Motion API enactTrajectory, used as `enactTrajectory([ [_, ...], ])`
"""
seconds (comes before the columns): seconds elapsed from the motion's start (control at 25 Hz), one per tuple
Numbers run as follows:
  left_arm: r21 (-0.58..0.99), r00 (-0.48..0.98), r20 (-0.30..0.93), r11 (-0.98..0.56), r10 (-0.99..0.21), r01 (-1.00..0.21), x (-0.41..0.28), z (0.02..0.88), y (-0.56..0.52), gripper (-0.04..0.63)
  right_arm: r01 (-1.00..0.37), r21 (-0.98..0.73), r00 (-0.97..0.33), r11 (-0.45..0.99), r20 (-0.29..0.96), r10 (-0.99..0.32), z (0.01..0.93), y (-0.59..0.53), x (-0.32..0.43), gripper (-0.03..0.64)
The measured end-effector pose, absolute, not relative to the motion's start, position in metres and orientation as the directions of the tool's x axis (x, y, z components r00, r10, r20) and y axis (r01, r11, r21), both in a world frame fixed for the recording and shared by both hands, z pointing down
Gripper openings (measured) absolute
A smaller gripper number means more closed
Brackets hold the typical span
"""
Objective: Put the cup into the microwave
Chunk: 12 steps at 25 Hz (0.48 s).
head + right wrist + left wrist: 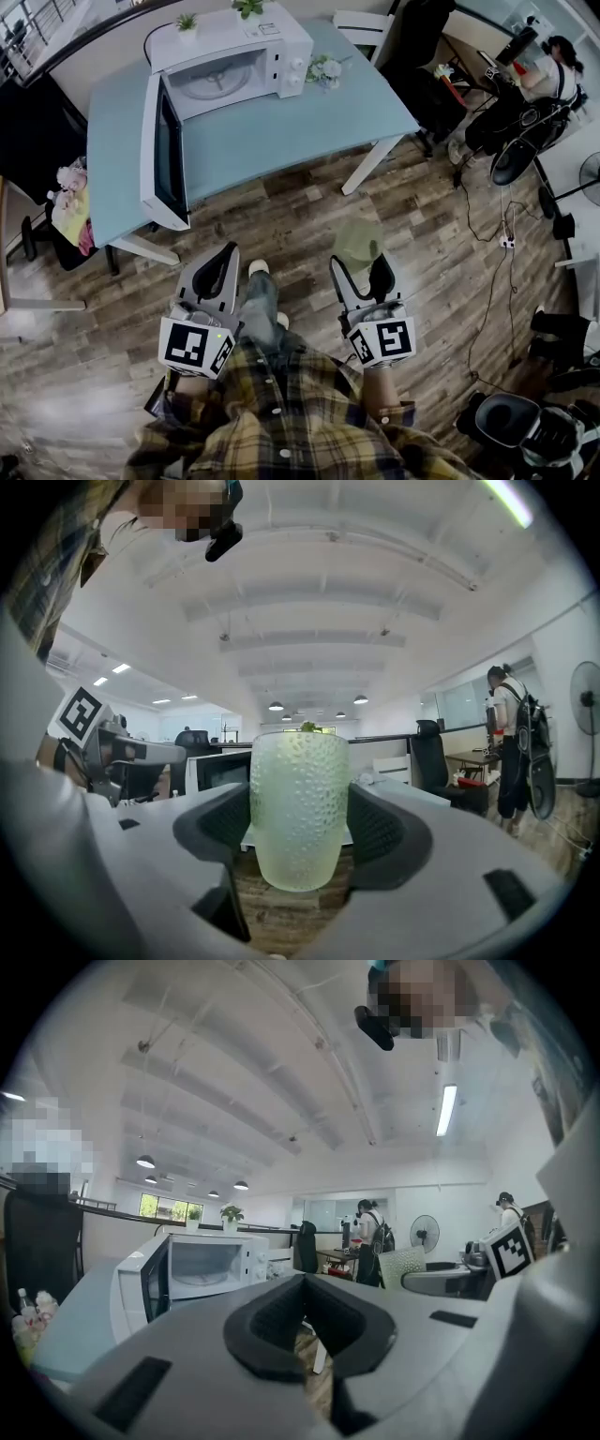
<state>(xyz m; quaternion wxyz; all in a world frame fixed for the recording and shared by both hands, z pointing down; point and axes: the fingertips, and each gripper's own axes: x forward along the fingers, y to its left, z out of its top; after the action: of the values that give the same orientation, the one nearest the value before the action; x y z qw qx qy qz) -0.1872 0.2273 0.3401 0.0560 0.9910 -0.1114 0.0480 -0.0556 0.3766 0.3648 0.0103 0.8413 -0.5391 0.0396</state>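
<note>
A pale green dimpled cup (357,242) stands upright between the jaws of my right gripper (359,267), which is shut on it over the wooden floor. In the right gripper view the cup (300,808) fills the gap, and both black pads (380,829) press its sides. My left gripper (224,255) hangs beside it, shut and empty, its tips meeting (305,1283). The white microwave (234,66) sits on the light blue table (300,127) ahead, with its door (161,155) swung wide open and the glass turntable showing. The microwave (202,1267) also shows to the left in the left gripper view.
Small plants stand on the microwave and a flower bunch (326,67) lies beside it. A white chair (361,23) is behind the table. A seated person (553,70), cables (506,239) and a fan (589,173) are at the right. A black chair and a bag (70,208) stand left.
</note>
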Motion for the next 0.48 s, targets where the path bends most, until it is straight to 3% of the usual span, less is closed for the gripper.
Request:
enactTrajectory([
  [0.48, 0.106, 0.979, 0.080, -0.975, -0.188, -0.196, -0.101, 0.335, 0.152, -0.011, -0.910, -0.011, 0.412, -0.414, 0.076, -0.908, 0.363, 0.291, 0.023, 0.322],
])
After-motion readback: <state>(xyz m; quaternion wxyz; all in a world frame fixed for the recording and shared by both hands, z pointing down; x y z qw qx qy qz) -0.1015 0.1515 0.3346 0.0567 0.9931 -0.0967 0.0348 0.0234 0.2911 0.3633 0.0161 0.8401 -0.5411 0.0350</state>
